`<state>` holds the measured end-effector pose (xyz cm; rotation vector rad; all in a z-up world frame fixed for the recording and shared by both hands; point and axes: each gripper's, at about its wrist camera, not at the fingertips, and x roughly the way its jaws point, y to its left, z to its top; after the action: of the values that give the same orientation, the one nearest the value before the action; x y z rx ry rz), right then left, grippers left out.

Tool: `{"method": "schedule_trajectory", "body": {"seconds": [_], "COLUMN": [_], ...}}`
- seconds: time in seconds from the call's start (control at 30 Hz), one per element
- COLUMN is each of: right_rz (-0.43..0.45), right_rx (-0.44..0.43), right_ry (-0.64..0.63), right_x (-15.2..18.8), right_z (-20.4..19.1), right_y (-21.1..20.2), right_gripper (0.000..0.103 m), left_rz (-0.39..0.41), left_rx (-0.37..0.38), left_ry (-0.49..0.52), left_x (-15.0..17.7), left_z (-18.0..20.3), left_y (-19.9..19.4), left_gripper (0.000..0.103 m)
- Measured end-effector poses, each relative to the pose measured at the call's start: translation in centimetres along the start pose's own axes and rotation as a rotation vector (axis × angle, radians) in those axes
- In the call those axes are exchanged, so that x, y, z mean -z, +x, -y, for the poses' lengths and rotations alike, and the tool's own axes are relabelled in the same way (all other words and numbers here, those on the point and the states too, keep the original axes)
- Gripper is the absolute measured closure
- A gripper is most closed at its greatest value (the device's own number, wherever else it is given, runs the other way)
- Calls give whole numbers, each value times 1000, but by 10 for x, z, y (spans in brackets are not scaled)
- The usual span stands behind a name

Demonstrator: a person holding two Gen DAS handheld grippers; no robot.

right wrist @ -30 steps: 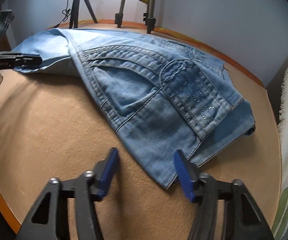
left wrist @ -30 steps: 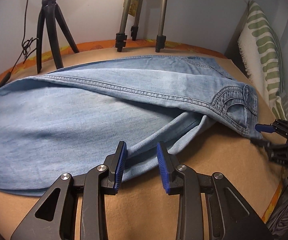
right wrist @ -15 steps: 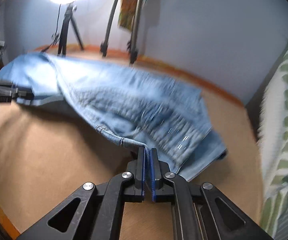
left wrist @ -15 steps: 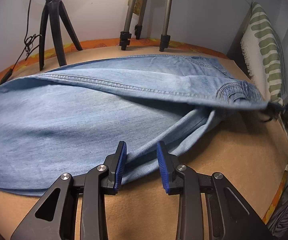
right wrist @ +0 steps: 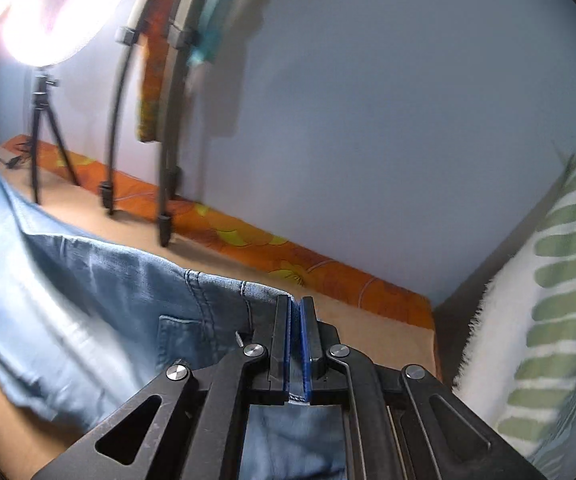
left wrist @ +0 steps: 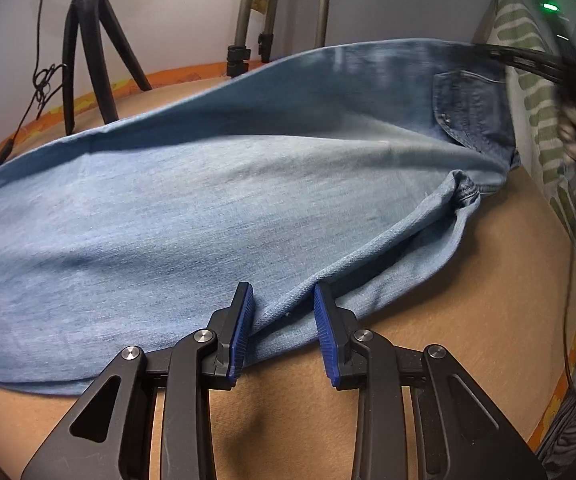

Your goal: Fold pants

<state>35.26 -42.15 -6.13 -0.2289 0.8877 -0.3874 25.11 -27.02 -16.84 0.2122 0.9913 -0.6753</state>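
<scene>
I'm clamping the right tongs [right wrist: 296, 320] on the jeans [left wrist: 208, 208] waistband, lifting it; left tongs [left wrist: 282, 312] gaping around a leg seam, folding barely begun.

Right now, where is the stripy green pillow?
The pillow stands at the right edge of both views, against the wall, beyond the jeans waistband.

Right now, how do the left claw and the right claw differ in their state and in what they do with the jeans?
The left claw is open, its blue pads apart over the near edge of the jeans, gripping nothing; the right claw is shut on the jeans' waist. The left claw sits low by the brown surface; the right claw holds its part lifted, toward the wall. Both have black arms and blue pads.
</scene>
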Motion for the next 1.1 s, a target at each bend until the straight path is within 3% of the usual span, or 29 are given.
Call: {"method": "schedule_trajectory", "body": {"seconds": [0.33,0.37,0.4,0.43,0.5,0.63,0.73,0.83,0.9,0.93,0.97,1.1], "right_rz": [-165,-173,-173,-165,-135,-106,-99,-95,-113,-127,-138,-152], "right_rx": [-11,12,25,54,43,-26,-86,-118,-124,-137,-153,-236], "right_ry": [42,47,52,70,104,170,249,389,472,539,606,881], "right_x": [0,2,2,3,2,15,33,66,85,98,109,146], "right_z": [6,6,7,10,16,27,29,34,40,46,52,79], "right_y": [116,123,125,123,111,67,36,3,-3,-4,-4,8], "right_gripper": [100,91,71,63,59,56,41,28,25,25,25,24], "left_rz": [-8,-9,-10,-11,-10,-3,26,55,70,76,83,83], "left_rx": [-7,-7,-5,-2,6,40,70,125,163,173,184,138], "left_ry": [30,31,31,30,32,28,38,76,125,146,181,299], "left_x": [1,1,0,-1,1,5,4,-1,-4,-5,-5,-8], "left_z": [8,9,11,12,9,12,23,47,69,79,93,132], "left_y": [-1,-1,-1,-2,-3,-11,-22,-30,-31,-30,-28,-10], "left_gripper": [74,74,74,74,74,74,74,74,65,53,51,51]}}
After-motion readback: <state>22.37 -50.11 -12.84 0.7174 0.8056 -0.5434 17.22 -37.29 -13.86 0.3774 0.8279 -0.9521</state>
